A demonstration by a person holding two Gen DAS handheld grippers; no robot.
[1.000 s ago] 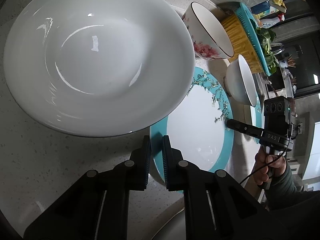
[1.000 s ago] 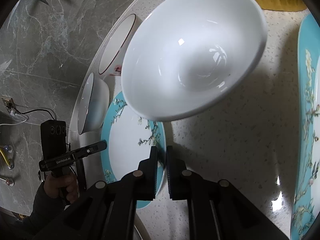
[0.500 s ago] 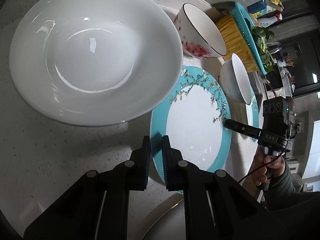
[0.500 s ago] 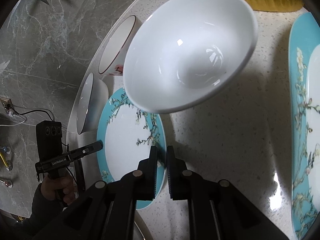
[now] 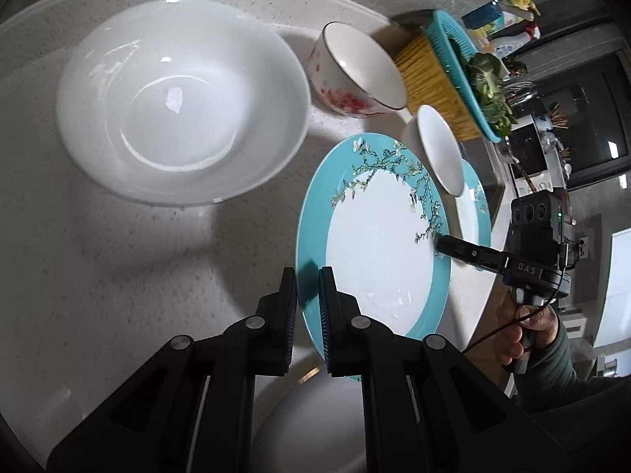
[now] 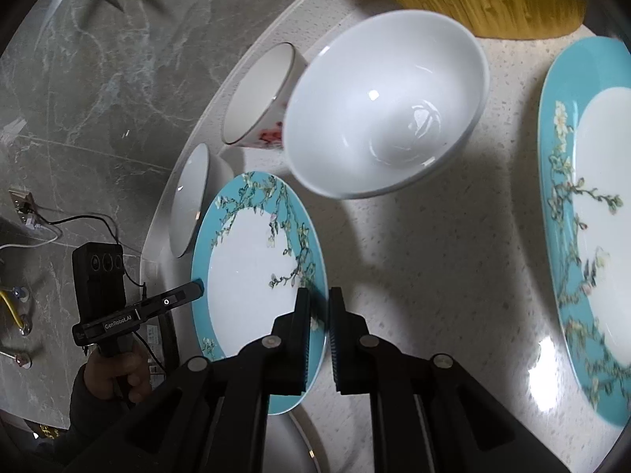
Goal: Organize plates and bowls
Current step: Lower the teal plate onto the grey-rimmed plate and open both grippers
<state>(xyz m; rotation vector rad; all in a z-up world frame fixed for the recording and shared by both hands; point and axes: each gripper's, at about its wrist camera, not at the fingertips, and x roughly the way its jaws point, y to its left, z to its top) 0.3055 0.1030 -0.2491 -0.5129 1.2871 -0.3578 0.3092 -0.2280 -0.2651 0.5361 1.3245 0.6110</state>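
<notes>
Two tools grip one turquoise-rimmed plate point(image 5: 374, 252) from opposite edges: the left tool point(image 5: 307, 307) is clamped on its near rim in the left wrist view, and the right tool point(image 6: 317, 327) is clamped on the facing rim in the right wrist view. Sharing the load this way likely keeps the wide, thin plate level and stops it slipping from a single narrow pinch. The plate appears raised off the speckled pale table point(image 5: 118, 276), casting a shadow beneath. Beside it sits a large white bowl point(image 5: 181, 102), with a red-flowered bowl point(image 5: 355, 75) behind and a small white bowl point(image 5: 437, 149) resting on a second turquoise plate point(image 5: 475, 197), which probably marks where matching plates should stack. A yellow-and-teal basket point(image 5: 437, 75) holding greens stands at the table's far edge. The table is round with a raised lip; grey marbled flooring point(image 6: 98, 79) surrounds it, and cables trail across it near a wall socket.
</notes>
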